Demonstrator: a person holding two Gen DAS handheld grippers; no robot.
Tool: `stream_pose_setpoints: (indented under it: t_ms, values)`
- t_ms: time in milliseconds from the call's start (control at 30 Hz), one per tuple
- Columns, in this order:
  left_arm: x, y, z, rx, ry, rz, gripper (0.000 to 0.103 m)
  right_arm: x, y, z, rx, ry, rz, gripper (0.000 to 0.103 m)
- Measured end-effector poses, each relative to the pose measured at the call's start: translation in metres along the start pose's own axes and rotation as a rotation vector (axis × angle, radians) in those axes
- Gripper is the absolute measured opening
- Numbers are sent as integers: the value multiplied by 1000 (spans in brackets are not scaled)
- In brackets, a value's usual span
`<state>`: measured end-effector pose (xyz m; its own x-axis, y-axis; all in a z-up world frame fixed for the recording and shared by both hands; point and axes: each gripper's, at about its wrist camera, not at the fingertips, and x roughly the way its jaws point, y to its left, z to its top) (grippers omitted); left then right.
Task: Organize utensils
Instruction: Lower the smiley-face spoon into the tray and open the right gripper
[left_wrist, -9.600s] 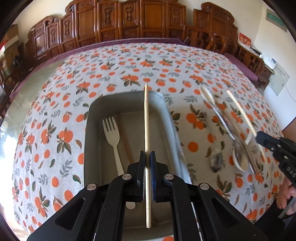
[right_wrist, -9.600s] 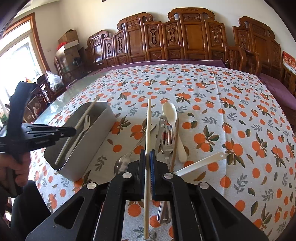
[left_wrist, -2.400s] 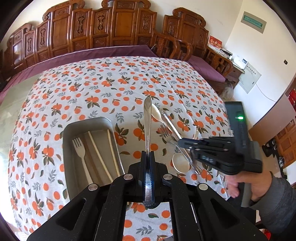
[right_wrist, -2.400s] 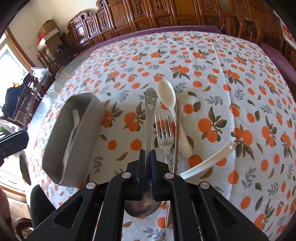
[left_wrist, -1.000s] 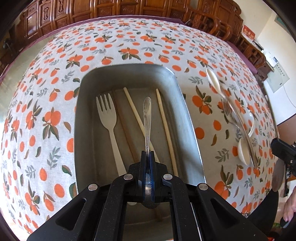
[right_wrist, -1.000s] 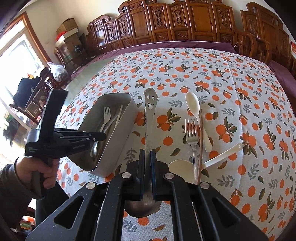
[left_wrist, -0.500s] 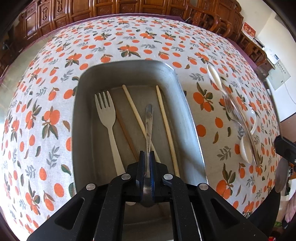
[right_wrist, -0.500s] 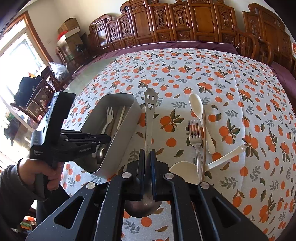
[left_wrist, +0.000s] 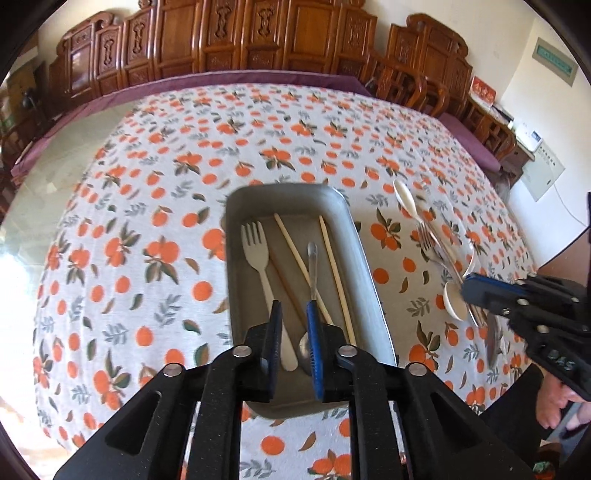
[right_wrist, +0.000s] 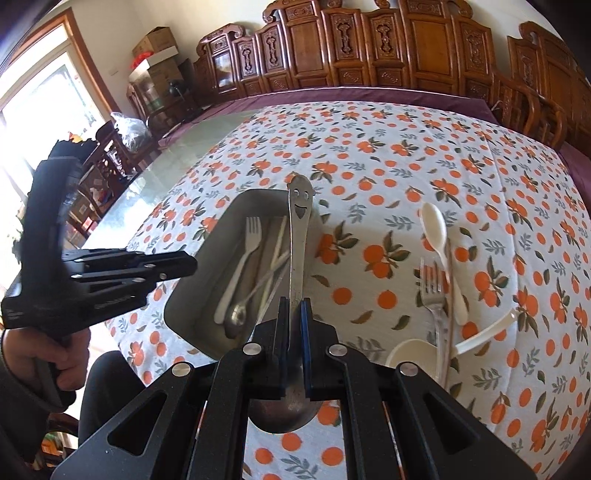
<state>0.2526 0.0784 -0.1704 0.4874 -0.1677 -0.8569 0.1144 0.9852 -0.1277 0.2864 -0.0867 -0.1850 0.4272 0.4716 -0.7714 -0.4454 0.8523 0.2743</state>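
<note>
In the left wrist view the grey metal tray (left_wrist: 236, 258) holds a white fork (left_wrist: 255, 251), two pale chopsticks (left_wrist: 334, 269) and a steel spoon (left_wrist: 312, 273). My left gripper (left_wrist: 293, 314) hovers above the tray's near end. Its jaws are opening, and the pads press on nothing, with the steel spoon lying free below them. My right gripper (right_wrist: 293, 314) is shut on a smiley-handled metal spoon (right_wrist: 300, 229), whose handle points over the tray (right_wrist: 184, 295). Seen from the left wrist, the right gripper (left_wrist: 476, 295) is right of the tray, over the loose utensils.
On the orange-print tablecloth right of the tray lie a white spoon (right_wrist: 436, 225), a metal fork (right_wrist: 432, 284), a brown chopstick (right_wrist: 448, 295) and a white soup spoon (right_wrist: 410, 354). Carved wooden chairs line the far edge. A hand (right_wrist: 48, 354) holds the left gripper (right_wrist: 184, 264).
The left jaws have parted and let go of the steel spoon, which now lies in the tray, and that gripper has risen. The right gripper has carried its spoon towards the tray.
</note>
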Motion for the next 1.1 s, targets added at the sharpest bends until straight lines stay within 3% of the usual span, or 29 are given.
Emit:
stream_pose_setpoints:
  t_ms: [100, 533, 633, 1100]
  values:
    - [-12, 6, 0, -1, -27, 10, 25, 7, 9, 2, -12, 8, 2, 7]
    - [-43, 37, -8, -32, -113, 66, 82, 46, 35, 18, -24, 47, 11, 7]
    - [-44, 45, -11, -47, -112, 71, 86, 58, 38, 22, -21, 60, 14, 7]
    - [-50, 71, -23, -83, -107, 111, 86, 120, 53, 31, 15, 152, 5, 7]
